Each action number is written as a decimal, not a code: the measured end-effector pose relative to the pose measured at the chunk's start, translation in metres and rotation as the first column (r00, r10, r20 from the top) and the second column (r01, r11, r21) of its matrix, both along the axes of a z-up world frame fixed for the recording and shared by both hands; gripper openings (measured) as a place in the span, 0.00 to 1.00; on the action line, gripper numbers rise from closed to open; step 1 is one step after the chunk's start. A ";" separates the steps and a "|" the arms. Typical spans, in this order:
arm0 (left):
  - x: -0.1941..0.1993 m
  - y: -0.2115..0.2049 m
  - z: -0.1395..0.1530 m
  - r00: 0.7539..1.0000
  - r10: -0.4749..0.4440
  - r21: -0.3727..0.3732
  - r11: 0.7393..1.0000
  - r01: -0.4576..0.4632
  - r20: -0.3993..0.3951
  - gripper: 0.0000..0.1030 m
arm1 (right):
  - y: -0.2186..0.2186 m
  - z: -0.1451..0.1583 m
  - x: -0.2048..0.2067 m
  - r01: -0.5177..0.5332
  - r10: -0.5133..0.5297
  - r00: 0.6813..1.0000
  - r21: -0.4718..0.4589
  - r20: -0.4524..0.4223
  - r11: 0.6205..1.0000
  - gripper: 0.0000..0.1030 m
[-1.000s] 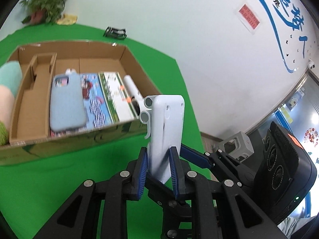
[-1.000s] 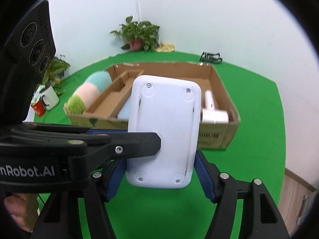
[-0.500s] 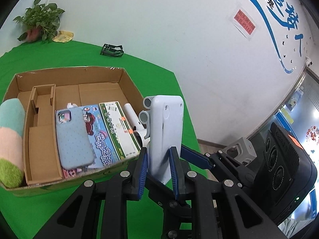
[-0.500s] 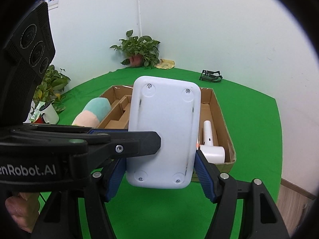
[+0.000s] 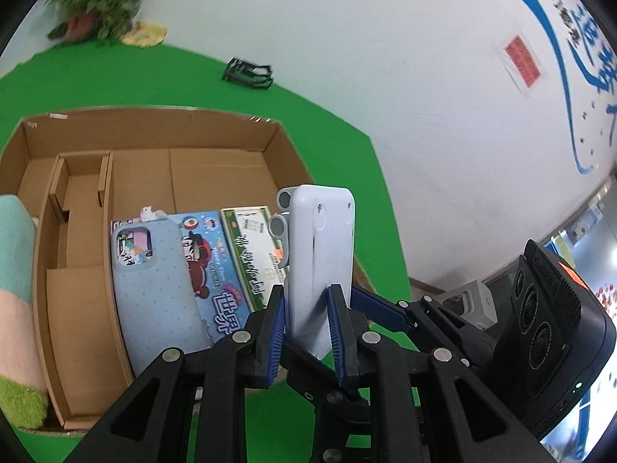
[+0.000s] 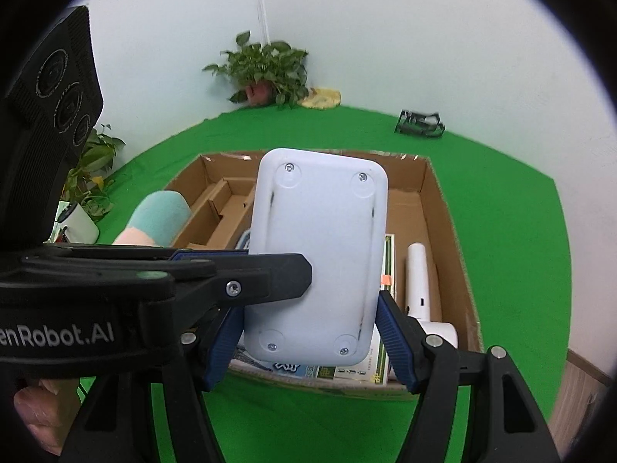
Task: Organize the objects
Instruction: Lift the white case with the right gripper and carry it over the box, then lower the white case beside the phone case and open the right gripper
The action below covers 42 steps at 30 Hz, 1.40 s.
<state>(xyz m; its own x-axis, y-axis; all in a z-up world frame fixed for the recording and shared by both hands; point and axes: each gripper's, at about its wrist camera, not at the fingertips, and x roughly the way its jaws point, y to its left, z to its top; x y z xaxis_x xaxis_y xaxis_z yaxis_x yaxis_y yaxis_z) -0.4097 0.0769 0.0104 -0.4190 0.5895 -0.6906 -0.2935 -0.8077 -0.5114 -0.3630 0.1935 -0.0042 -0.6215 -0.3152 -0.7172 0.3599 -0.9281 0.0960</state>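
Note:
A white plastic device [image 5: 320, 254] with screwed corners is held upright by both grippers at once. My left gripper [image 5: 306, 308] is shut on its thin sides; in the right wrist view its black finger [image 6: 239, 281] crosses from the left. My right gripper [image 6: 308, 328] is shut across the device's [image 6: 316, 258] wide face, blue pads on either edge. Under it lies an open cardboard box [image 5: 216, 123] holding a blue phone case [image 5: 154, 289], a cartoon-printed box [image 5: 216, 266], a green-and-white box [image 5: 254, 247] and a white handled appliance [image 6: 420, 281].
A pastel plush toy [image 5: 15, 270] lies against the box's left wall. A black folded stand [image 5: 248, 73] and a potted plant [image 6: 266, 73] sit by the far wall, a white mug [image 6: 77, 223] at the left. The box's left compartments [image 5: 81, 208] hold nothing.
Both grippers have carried the white device forward together, so the box has slid down in both views and now lies beneath the device. The grips are unchanged.

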 end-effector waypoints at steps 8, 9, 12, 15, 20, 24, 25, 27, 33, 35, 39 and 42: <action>-0.036 -0.009 -0.038 0.993 0.023 0.005 1.000 -0.023 0.117 0.18 | -0.008 -0.027 -0.040 -0.021 0.020 0.985 0.008 0.169 1.000 0.64; -0.039 -0.010 -0.044 0.991 0.023 0.009 1.000 -0.024 0.134 0.18 | -0.008 -0.031 -0.043 -0.022 0.019 0.982 0.011 0.190 1.000 0.64; -0.045 -0.012 -0.060 0.983 0.022 0.022 0.999 -0.027 0.183 0.18 | -0.010 -0.041 -0.049 -0.016 0.007 0.969 0.032 0.246 0.999 0.64; -0.051 -0.013 -0.073 0.974 0.025 0.033 0.999 -0.033 0.226 0.18 | -0.011 -0.050 -0.054 -0.011 0.000 0.956 0.039 0.294 0.999 0.64; -0.056 -0.022 -0.081 0.963 0.059 0.038 0.997 -0.072 0.263 0.20 | -0.012 -0.055 -0.056 -0.017 0.014 0.947 0.004 0.321 1.000 0.65; -0.053 -0.027 -0.084 0.960 0.071 0.023 0.997 -0.080 0.272 0.23 | -0.016 -0.057 -0.053 -0.041 0.038 0.948 0.002 0.317 0.999 0.66; -0.051 -0.029 -0.085 0.960 0.072 0.021 0.997 -0.081 0.271 0.25 | -0.015 -0.057 -0.052 -0.043 0.040 0.948 0.002 0.315 0.999 0.66; -0.047 -0.032 -0.078 0.965 0.091 0.000 0.996 -0.094 0.245 0.39 | -0.016 -0.057 -0.049 -0.047 0.047 0.951 -0.009 0.306 0.999 0.66; -0.004 -0.054 -0.021 0.981 0.185 -0.093 0.977 -0.190 -0.061 0.69 | -0.005 -0.040 -0.028 -0.013 0.016 0.985 -0.019 0.171 1.000 0.84; 0.026 -0.062 0.000 0.944 0.228 -0.154 0.951 -0.268 -0.237 0.78 | -0.002 -0.034 -0.013 -0.004 0.005 0.995 -0.014 0.095 1.000 0.88; 0.077 -0.069 0.009 0.841 0.266 -0.235 0.881 -0.410 -0.471 0.96 | 0.002 -0.033 0.021 0.036 -0.036 0.996 0.004 -0.080 0.999 1.00; 0.102 -0.073 -0.011 0.772 0.300 -0.276 0.811 -0.515 -0.560 0.98 | 0.002 -0.038 0.041 0.050 -0.052 0.984 -0.019 -0.168 0.999 1.00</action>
<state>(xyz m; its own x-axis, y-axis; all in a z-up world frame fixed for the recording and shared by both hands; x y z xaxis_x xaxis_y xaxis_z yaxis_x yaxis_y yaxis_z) -0.3081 0.0040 -0.0002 -0.8842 0.0064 -0.4672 -0.0007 -0.9999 -0.0124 -0.3225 0.1956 -0.0421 -0.7487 -0.2895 -0.5964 0.3242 -0.9446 0.0516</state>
